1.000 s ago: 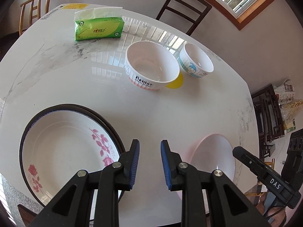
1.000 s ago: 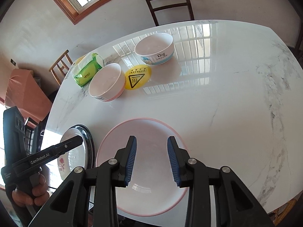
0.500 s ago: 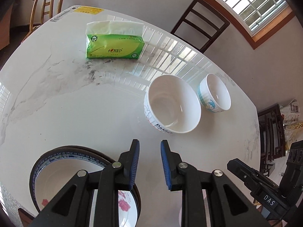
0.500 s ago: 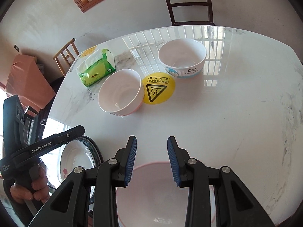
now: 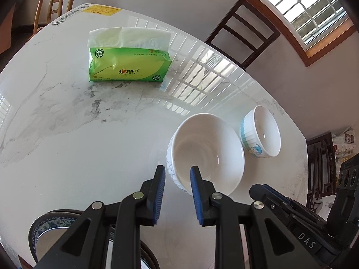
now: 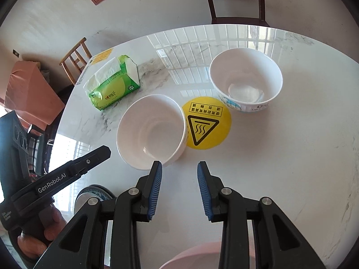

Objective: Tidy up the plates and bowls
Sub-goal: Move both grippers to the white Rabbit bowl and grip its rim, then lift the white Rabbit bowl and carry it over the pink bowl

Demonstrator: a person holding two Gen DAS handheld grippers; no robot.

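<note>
1. Left wrist view: the left gripper [image 5: 177, 180] fills the lower centre of the frame, its blue-padded jaws a narrow gap apart with nothing between them.
2. The large white bowl [image 5: 205, 153] sits just above and right of that gripper's tips, its near rim partly hidden behind the right fingertip; whether they touch cannot be told.
3. The small blue-patterned bowl [image 5: 261, 132] stands just right of the large one, apart from it.
4. The blue-rimmed plate [image 5: 48, 228] peeks out at lower left, under the gripper's arm.
5. Right wrist view: the right gripper [image 6: 179, 174] is at lower centre, its jaws parted and empty, above bare white marble table [image 6: 280, 157].
6. The large bowl lies just upper left of its left fingertip; a pink plate [image 6: 197, 255] shows at the bottom edge, between the gripper's arms.
</note>
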